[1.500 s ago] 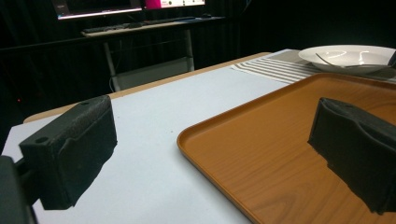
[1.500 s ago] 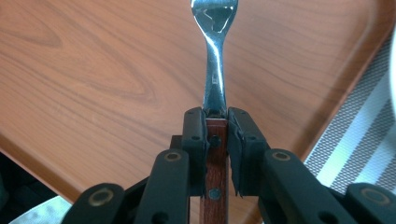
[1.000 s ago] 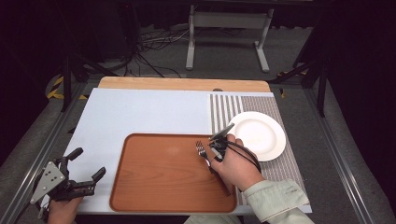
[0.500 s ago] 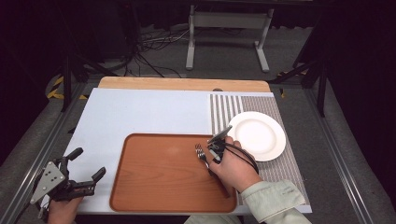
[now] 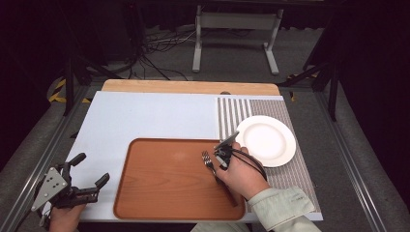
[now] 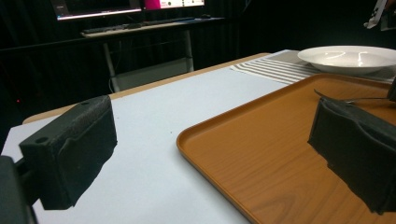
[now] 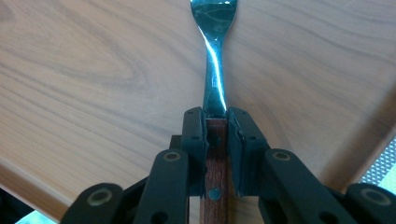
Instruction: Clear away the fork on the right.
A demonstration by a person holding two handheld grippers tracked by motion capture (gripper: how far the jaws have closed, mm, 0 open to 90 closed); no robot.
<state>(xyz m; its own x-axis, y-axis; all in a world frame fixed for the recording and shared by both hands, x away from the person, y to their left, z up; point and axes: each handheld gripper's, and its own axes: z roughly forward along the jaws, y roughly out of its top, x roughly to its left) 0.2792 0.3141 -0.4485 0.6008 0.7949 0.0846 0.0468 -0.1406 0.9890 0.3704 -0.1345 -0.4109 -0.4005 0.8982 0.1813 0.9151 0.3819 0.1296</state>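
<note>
over the tray (image 5: 159,193), a fork (image 7: 215,60) is clamped by the right gripper (image 7: 215,123) at its wooden handle; it could swivel. the left gripper (image 5: 72,186) is held wide, empty.

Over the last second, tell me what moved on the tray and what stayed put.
Almost nothing changed. The right gripper stays shut on the wooden-handled fork over the brown tray, shifted barely, if at all. The left gripper stayed open at the table's near corner; the white plate did not move.
</note>
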